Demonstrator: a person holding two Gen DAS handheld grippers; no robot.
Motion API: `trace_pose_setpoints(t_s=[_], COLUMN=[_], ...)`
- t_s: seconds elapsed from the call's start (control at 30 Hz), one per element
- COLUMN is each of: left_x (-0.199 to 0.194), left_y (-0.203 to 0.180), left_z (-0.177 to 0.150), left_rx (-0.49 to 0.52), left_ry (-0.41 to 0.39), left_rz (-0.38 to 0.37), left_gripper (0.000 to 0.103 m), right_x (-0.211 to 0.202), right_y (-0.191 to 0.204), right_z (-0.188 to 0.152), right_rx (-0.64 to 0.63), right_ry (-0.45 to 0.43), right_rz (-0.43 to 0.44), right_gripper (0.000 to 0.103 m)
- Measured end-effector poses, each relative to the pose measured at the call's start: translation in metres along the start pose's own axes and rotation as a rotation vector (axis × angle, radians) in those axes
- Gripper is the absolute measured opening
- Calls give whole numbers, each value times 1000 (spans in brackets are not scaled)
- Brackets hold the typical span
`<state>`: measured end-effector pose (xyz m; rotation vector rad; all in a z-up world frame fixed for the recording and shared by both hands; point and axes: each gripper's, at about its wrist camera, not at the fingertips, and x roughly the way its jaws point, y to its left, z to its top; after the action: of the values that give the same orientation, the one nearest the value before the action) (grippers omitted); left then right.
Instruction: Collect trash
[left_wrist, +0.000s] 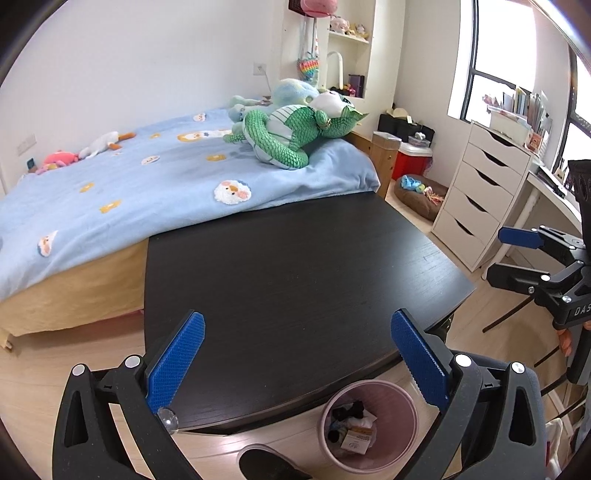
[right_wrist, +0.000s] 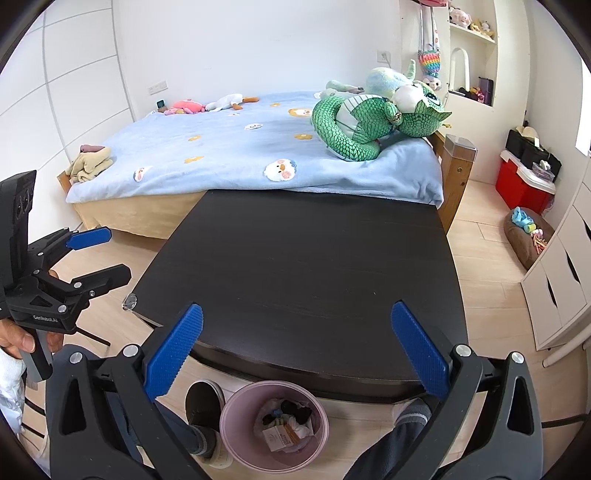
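Observation:
A pink trash bin (left_wrist: 369, 428) stands on the floor at the near edge of a black table (left_wrist: 295, 280). It holds a small cardboard box (left_wrist: 356, 439), white crumpled paper and dark scraps. It also shows in the right wrist view (right_wrist: 274, 428). My left gripper (left_wrist: 297, 363) is open and empty above the table's near edge. My right gripper (right_wrist: 297, 354) is open and empty above the same edge, over the bin. Each gripper shows in the other's view, the right (left_wrist: 517, 254) and the left (right_wrist: 92, 254).
A bed with a blue blanket (right_wrist: 258, 147) and a green plush dragon (right_wrist: 369, 125) lies behind the table. A white drawer unit (left_wrist: 480, 192) stands right. A red cooler (right_wrist: 521, 184) and a brown pet bed (right_wrist: 528, 240) sit on the floor. The person's feet (right_wrist: 203, 410) flank the bin.

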<state>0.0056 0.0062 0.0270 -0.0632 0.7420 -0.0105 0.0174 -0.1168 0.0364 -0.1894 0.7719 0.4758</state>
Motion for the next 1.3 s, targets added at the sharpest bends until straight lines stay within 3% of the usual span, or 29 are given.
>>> trace_pose_setpoints(t_s=[1.3], left_x=[5], left_y=[-2], left_z=[-2], left_rx=[-14], left_ry=[2], left_rz=[-7], left_gripper=[97], right_x=[6], right_y=[0], right_z=[-3], right_rx=[6], right_ry=[7], right_rz=[2], right_gripper=[100])
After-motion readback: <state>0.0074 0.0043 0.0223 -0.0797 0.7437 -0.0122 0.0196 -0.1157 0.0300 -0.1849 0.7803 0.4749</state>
